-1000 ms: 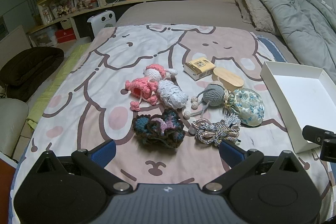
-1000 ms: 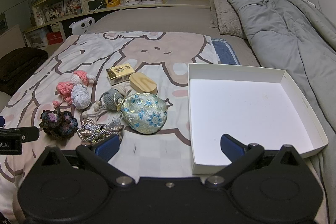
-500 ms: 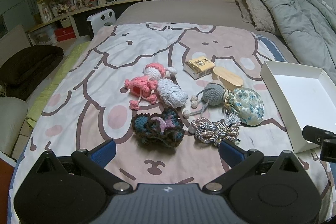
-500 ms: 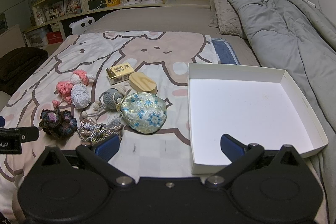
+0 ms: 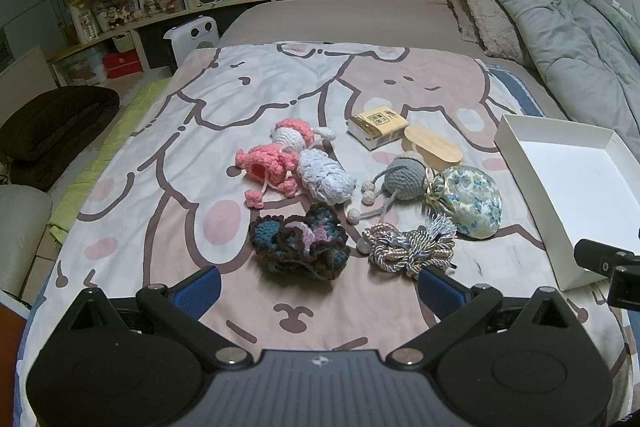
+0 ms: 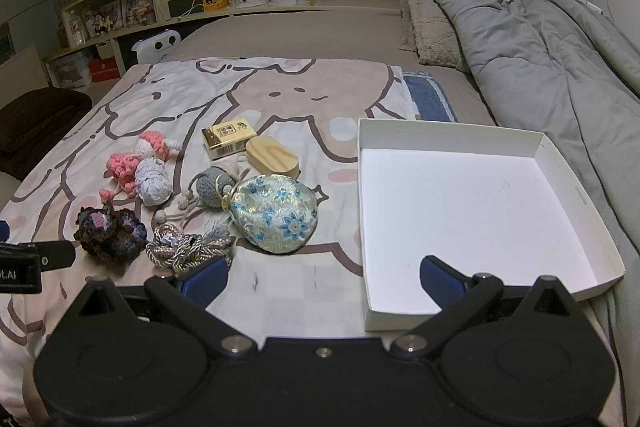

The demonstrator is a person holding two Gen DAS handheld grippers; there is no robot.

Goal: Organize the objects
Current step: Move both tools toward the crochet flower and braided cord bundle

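— What was shown in the left wrist view?

— The left gripper (image 5: 318,289) was held spread wide above the near edge of the printed blanket (image 5: 168,187), nothing between its blue pads. Just beyond it a dark crocheted piece (image 5: 298,247) and a bundle of twisted cord (image 5: 408,245) were laid side by side. Farther in, a pink crocheted toy (image 5: 270,167) was seen touching a white one (image 5: 326,179), with a grey crocheted ball (image 5: 406,179) against a floral pouch (image 5: 470,201). A yellow packet (image 5: 378,127) and a wooden oval (image 5: 432,149) were set toward the far side. The white box (image 5: 520,155) was placed at the blanket's right edge.

— And in the right wrist view?

— The right gripper (image 6: 324,281) was likewise held apart and empty, its right finger over the near wall of the white box (image 6: 400,319), whose inside was seen bare. The floral pouch (image 6: 278,219) was found just left of the box, apart from it, and the cord bundle (image 6: 188,245) by the left pad.
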